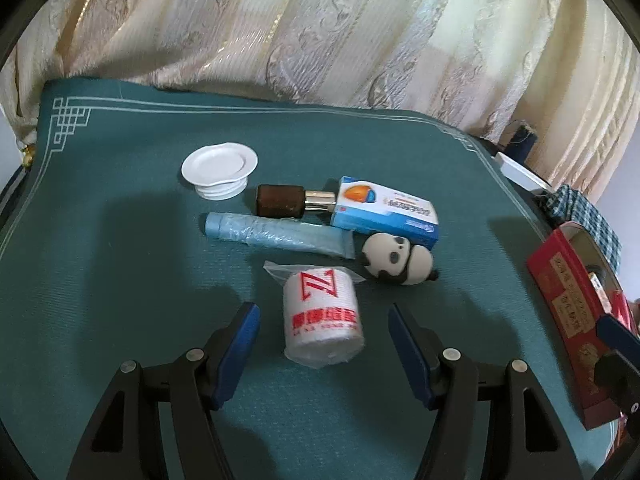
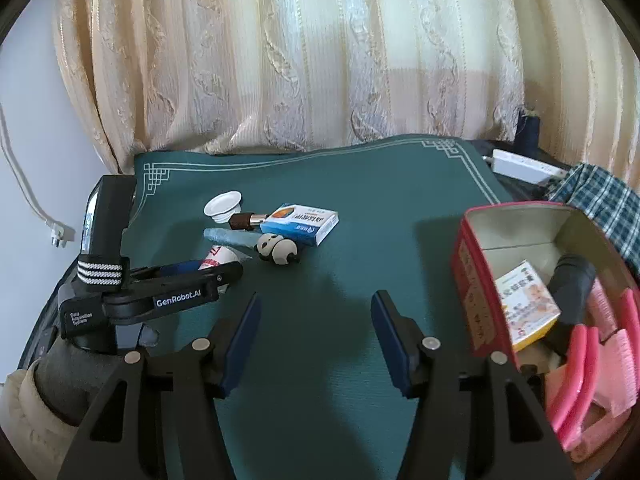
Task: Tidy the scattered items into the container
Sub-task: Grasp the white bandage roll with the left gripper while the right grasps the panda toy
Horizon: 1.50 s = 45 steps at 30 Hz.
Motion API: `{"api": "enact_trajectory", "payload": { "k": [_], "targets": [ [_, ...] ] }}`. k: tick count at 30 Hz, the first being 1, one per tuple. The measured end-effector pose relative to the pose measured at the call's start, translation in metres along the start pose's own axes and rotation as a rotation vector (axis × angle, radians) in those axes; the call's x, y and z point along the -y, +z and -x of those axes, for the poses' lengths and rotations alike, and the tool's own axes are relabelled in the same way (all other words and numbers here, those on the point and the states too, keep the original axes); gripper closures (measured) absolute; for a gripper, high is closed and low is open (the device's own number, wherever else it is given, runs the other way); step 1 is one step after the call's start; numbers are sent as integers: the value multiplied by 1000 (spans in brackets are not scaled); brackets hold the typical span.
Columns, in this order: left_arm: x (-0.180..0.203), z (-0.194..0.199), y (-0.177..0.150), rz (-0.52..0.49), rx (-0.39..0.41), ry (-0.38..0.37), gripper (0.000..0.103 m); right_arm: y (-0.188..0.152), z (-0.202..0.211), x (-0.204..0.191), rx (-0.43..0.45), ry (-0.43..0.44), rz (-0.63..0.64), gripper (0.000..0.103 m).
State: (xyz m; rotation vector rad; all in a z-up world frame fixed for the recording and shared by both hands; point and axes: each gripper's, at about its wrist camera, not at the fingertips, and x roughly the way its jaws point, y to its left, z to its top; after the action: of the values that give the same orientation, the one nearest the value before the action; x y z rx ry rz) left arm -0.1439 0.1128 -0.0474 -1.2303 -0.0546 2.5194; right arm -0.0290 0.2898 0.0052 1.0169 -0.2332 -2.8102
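A desk covered by a dark green mat (image 1: 120, 216) holds a loose cluster of small items at its middle, well apart from the red tin box (image 2: 476, 280) that stands open at the right edge and serves as the container. The box already holds a small carton, a dark roll and pink plastic pieces, so it appears partly filled.

Nearest in the cluster lies a wrapped white gauze roll (image 1: 322, 316) with red lettering. Beyond it lie a panda toy (image 1: 396, 260), a blue wrapped tube (image 1: 276, 234), a blue and white medicine box (image 1: 386, 212), a brown bottle (image 1: 280, 200) on its side, and a white lid (image 1: 218, 168) farthest left.

The left gripper (image 1: 322, 340) tilts downward with its jaws spread, one either side of the gauze roll without pressing it, seemingly lined up to pick it.

The right gripper (image 2: 316, 332) hangs over bare mat just left of the box, jaws apart and empty. A grey sleeve (image 2: 68, 376) shows at the near left.
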Motion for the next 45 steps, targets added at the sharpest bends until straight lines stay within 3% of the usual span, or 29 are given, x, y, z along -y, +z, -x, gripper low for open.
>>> {"api": "enact_trajectory", "payload": {
  "k": [10, 12, 13, 27, 42, 45],
  "targets": [
    [-11, -12, 3, 23, -14, -4, 35, 1, -18, 0, -35, 17, -10, 41],
    [-12, -12, 3, 27, -12, -25, 52, 2, -23, -1, -43, 21, -11, 41],
    [-13, -12, 3, 31, -14, -42, 66, 3, -25, -1, -48, 25, -13, 41],
    [-30, 20, 3, 59, 87, -37, 66, 27, -77, -17, -127, 43, 9, 41],
    [-49, 21, -2, 125, 84, -62, 66, 49, -153, -39, -202, 32, 39, 38],
    [-49, 21, -1, 126, 84, -61, 66, 45, -159, -41, -210, 3, 68, 45]
  ]
}}
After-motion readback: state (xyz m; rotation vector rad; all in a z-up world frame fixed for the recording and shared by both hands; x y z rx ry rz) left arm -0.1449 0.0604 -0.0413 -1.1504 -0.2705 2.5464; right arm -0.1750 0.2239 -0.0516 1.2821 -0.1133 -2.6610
